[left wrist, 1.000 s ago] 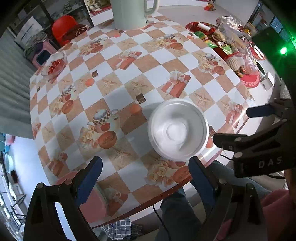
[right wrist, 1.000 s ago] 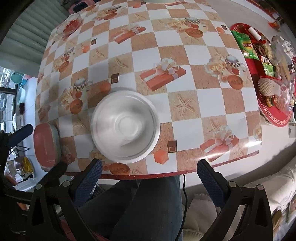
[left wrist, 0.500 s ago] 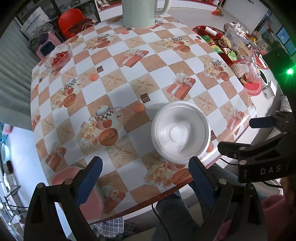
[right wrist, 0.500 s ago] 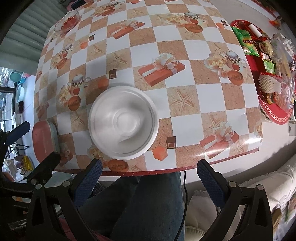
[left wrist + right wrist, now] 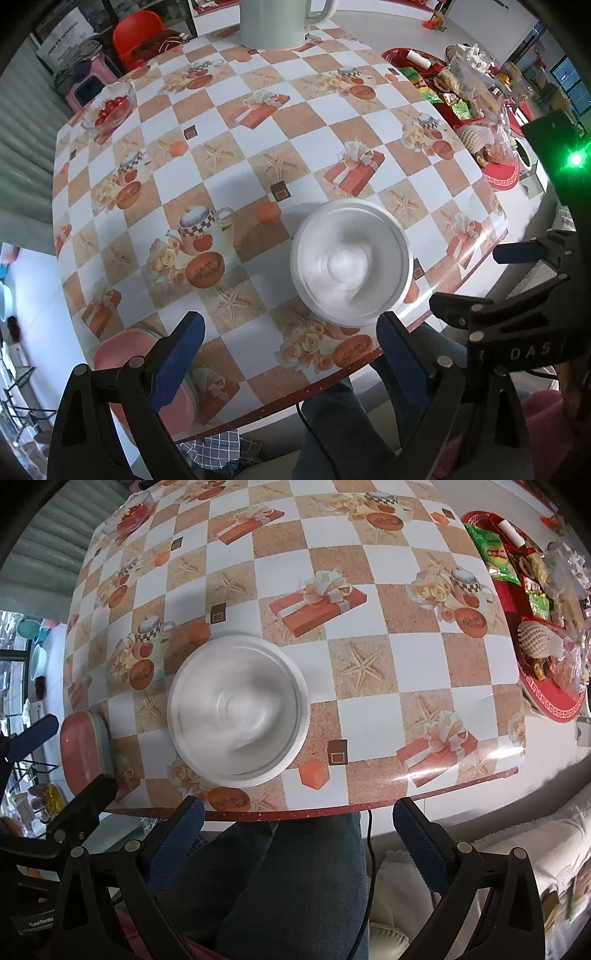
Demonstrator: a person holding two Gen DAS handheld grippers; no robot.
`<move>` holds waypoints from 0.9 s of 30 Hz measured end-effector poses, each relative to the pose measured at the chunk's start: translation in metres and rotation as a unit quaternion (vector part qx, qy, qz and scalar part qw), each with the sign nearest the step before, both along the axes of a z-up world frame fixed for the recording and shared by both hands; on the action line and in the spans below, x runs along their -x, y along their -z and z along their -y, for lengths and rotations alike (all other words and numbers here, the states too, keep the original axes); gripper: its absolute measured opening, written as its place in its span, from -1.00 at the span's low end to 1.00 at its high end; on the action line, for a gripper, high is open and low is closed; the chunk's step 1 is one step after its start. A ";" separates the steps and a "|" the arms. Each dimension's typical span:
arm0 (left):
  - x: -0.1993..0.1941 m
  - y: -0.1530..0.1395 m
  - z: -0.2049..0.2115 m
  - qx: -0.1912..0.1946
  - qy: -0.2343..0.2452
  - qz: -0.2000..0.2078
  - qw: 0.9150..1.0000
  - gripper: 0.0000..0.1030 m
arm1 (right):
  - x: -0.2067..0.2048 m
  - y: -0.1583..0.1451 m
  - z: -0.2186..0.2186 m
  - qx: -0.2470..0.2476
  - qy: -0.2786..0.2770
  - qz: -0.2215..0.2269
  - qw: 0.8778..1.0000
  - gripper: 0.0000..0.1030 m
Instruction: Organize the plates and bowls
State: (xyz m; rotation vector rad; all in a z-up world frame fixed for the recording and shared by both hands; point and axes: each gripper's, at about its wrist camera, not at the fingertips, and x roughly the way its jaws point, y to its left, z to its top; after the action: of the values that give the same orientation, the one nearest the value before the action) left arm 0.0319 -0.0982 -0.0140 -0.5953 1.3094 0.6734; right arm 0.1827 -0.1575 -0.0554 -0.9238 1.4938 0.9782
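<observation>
Left wrist view: white bowl (image 5: 351, 263) upright on the checkered tablecloth (image 5: 229, 155), close to the near table edge; left gripper (image 5: 290, 347) spread wide, nothing between its blue pads, held above and short of the bowl, right-hand pad just at the bowl's near rim in the picture. Left of the bowl, at the table corner, a stack of pink plates (image 5: 122, 354), partly hidden behind the left finger. Far beyond the bowl a pale green jug (image 5: 280, 22); far left of it a glass dish of red fruit (image 5: 110, 107); right of the bowl a red tray of snacks (image 5: 461, 96). The right gripper's black frame crosses the right margin beside the bowl. Right wrist view: right gripper (image 5: 297, 834) likewise released, jaws wide, hanging over the person's jeans (image 5: 280, 878) off the table edge, bowl (image 5: 238, 710) ahead and left of centre, untouched. Pink plates (image 5: 83, 749) lie just left of the bowl, edge-on here, a pale rim showing under the top one. Snack tray (image 5: 550, 701) well right of the bowl. Only this view shows the jeans plainly; only the left shows the jug. Against the earlier frames: bowl in the same square of cloth, both grippers drawn back slightly, more table visible
</observation>
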 end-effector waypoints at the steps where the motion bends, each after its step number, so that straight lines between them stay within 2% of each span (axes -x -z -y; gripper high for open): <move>1: 0.000 0.002 0.000 0.003 -0.001 -0.002 1.000 0.86 | -0.001 0.001 0.000 0.000 0.003 -0.002 1.000 1.00; 9: 0.007 0.022 -0.014 0.023 -0.034 -0.011 0.999 0.86 | -0.020 0.018 0.003 0.010 0.041 -0.001 0.999 1.00; 13: 0.006 0.042 -0.022 0.044 -0.052 -0.023 0.997 0.85 | -0.028 0.032 0.002 0.021 0.049 0.003 0.999 1.00; 27: -0.014 0.108 -0.034 0.061 -0.079 -0.074 0.992 0.85 | -0.041 0.085 -0.032 0.053 0.064 -0.004 0.997 1.00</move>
State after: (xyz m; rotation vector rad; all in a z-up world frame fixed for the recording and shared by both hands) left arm 0.0461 -0.0646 -0.1222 -0.7664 1.4595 0.7812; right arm 0.2241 -0.1254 -0.1406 -0.8866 1.6043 0.8177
